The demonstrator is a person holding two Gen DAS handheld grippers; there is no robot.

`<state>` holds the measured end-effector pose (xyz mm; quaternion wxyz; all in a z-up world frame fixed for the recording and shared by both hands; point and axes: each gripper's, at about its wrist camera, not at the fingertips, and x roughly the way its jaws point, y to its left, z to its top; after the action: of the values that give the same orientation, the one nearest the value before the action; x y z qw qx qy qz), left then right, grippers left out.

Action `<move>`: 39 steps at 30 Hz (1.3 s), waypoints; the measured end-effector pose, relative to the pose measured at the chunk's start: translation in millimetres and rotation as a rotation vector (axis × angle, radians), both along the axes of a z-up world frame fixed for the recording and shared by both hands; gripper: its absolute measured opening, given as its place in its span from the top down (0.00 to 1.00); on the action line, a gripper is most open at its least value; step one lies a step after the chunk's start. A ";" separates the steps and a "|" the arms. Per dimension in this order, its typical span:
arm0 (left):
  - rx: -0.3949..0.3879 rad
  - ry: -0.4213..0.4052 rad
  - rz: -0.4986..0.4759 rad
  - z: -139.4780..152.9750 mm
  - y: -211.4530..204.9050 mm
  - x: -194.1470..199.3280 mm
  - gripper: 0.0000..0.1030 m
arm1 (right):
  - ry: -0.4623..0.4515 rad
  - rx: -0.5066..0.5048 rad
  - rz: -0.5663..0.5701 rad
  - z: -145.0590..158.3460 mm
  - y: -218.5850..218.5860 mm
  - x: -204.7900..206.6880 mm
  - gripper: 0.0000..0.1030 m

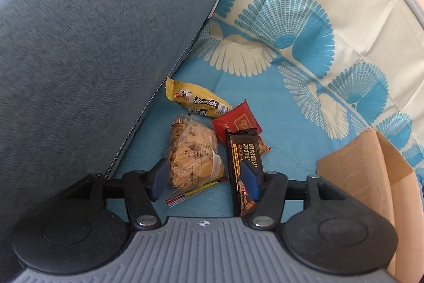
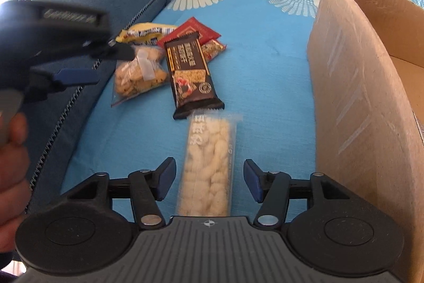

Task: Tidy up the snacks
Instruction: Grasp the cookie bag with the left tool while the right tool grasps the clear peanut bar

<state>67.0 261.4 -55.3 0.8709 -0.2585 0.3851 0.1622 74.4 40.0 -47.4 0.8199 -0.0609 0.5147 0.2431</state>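
Blue patterned sofa cushion (image 2: 265,65) carried everything — a cardboard box (image 2: 365,97) at right, snacks piled near the armrest (image 2: 79,7). Left claw (image 1: 204,177) gaped around a cookie bag (image 1: 192,153); right claw (image 2: 209,179) stood open, empty, straddling a clear puff pack (image 2: 209,166) beside the dark cracker bar (image 2: 189,70).

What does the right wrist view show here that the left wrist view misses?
Right wrist only: a clear sleeve of pale snacks between the open right gripper, and the left gripper from outside.
Left wrist only: the left gripper open over the pile.
Both: cookie bag, dark bar, red packet, yellow packet, cardboard box.
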 end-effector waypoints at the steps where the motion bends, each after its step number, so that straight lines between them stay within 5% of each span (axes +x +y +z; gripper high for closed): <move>1: 0.006 0.007 0.012 -2.2 -0.3 3.9 0.34 | 0.005 -0.010 0.003 -1.7 0.3 0.2 0.43; 7: 0.003 0.041 0.083 -16.8 6.5 23.5 0.32 | 0.031 -0.041 0.019 -8.3 2.5 0.0 0.44; 13: 0.024 0.079 0.086 -27.2 6.4 38.0 0.32 | 0.020 -0.040 0.020 -7.8 1.2 3.4 0.62; 19: 0.072 0.098 0.070 -24.9 4.7 35.4 0.49 | 0.030 -0.006 0.012 -4.9 -3.2 0.7 0.63; 28: 0.105 0.084 -0.010 5.1 -5.6 -4.8 0.55 | 0.025 0.023 0.034 5.5 -5.8 -23.5 0.63; 35: -0.026 0.121 -0.103 19.8 -14.5 -55.0 0.55 | 0.029 0.056 0.034 21.1 -18.2 -48.8 0.63; 39: -0.025 0.152 -0.140 20.1 -21.3 -69.2 0.54 | 0.024 0.038 0.043 23.6 -26.8 -61.6 0.63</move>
<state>-2.2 240.1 -35.2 0.8452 -0.2288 0.4691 0.1152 12.8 13.3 -23.8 0.8092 -0.0533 0.5185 0.2710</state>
